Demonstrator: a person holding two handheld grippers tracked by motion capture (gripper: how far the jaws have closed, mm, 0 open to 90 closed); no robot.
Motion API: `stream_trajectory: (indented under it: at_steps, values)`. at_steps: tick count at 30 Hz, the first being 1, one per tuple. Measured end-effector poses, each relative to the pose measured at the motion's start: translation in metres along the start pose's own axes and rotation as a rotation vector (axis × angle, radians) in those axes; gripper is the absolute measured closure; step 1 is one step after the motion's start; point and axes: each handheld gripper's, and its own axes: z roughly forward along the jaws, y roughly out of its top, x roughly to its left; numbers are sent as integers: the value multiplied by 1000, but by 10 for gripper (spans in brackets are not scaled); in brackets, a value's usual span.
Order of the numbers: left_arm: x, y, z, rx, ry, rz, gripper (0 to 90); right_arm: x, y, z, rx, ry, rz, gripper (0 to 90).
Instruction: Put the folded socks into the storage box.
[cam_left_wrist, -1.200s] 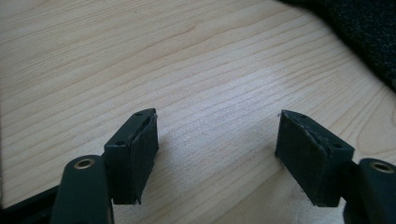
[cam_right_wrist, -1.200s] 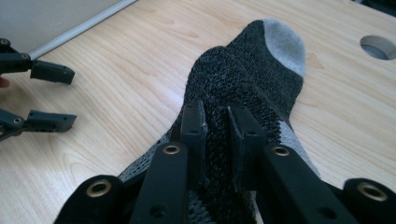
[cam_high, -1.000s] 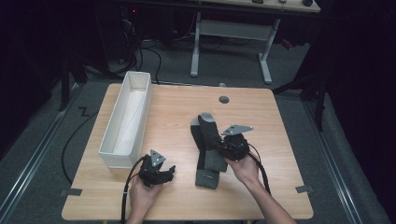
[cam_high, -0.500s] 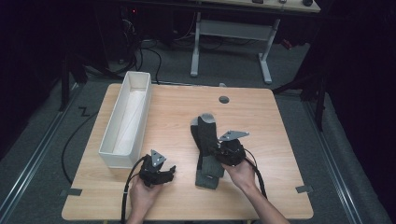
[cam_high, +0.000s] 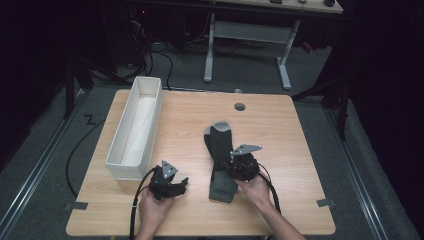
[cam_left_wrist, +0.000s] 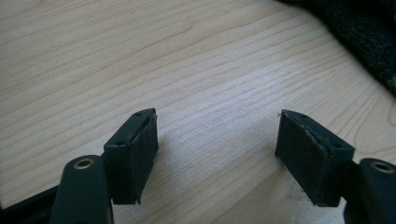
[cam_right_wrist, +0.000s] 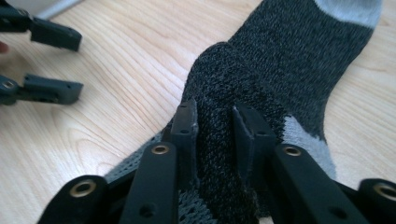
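Observation:
A dark grey sock (cam_high: 219, 145) with a light grey toe lies lengthwise on the wooden table (cam_high: 285, 135), its ribbed cuff (cam_high: 222, 189) toward the person. My right gripper (cam_high: 229, 166) is low over its middle. Its jaws have just been opening, and a raised fold of the sock (cam_right_wrist: 215, 93) still fills the narrow gap of the right gripper (cam_right_wrist: 214, 122) and touches both pads. My left gripper (cam_high: 181, 184) rests to the left of the sock, open over bare wood (cam_left_wrist: 217, 144). The sock's edge (cam_left_wrist: 369, 37) lies beyond its right jaw. The left gripper (cam_right_wrist: 51, 60) also appears at the upper left of the right gripper view.
A long white bin (cam_high: 126, 170) stands along the table's left side, just beyond the left hand. A small round hole (cam_high: 240, 106) sits near the table's far edge. Desk legs and cables lie on the dark floor behind.
The right hand has sunk a little toward the table with the sock's fold. The left hand has stayed put.

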Motion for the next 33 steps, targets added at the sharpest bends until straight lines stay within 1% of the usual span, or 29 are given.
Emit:
stream_trajectory:
  at_steps: [1, 4, 8, 10, 12, 14, 17, 20, 23, 26, 31, 33]
  values:
    - [0, 0, 0, 0, -1, 2, 296, 0, -2, 2, 11, -12, -8, 689]
    - [0, 0, 0, 1, -1, 2, 296, 1, -4, 7, 23, -17, -19, 664]
    - [0, 0, 0, 1, -1, 1, 296, 3, -7, 11, 36, -29, -34, 606]
    - [0, 0, 0, 0, -1, 1, 296, 4, -7, 11, 31, -37, -39, 580]
    - [0, 0, 0, 1, -1, 2, 296, 4, -7, 7, 8, -43, -35, 568]
    - [0, 0, 0, 1, -1, 2, 296, 5, -6, -2, -28, -46, -36, 567]
    - [0, 0, 0, 1, -1, 2, 296, 8, -5, -14, -54, -49, -52, 570]
    - [0, 0, 0, 0, -1, 2, 296, 13, -6, -23, -71, -35, -68, 590]
    - [0, 0, 0, 0, -1, 1, 296, 18, -11, -27, -57, -28, -93, 597]
    - [0, 0, 0, 0, 0, 1, 296, 21, -17, -25, -40, -31, -95, 596]
    - [0, 0, 0, 0, 0, 1, 296, 20, -25, -13, 6, -17, -94, 616]
    - [0, 0, 0, 0, -1, 1, 296, 20, -28, -5, 38, -13, -102, 660]
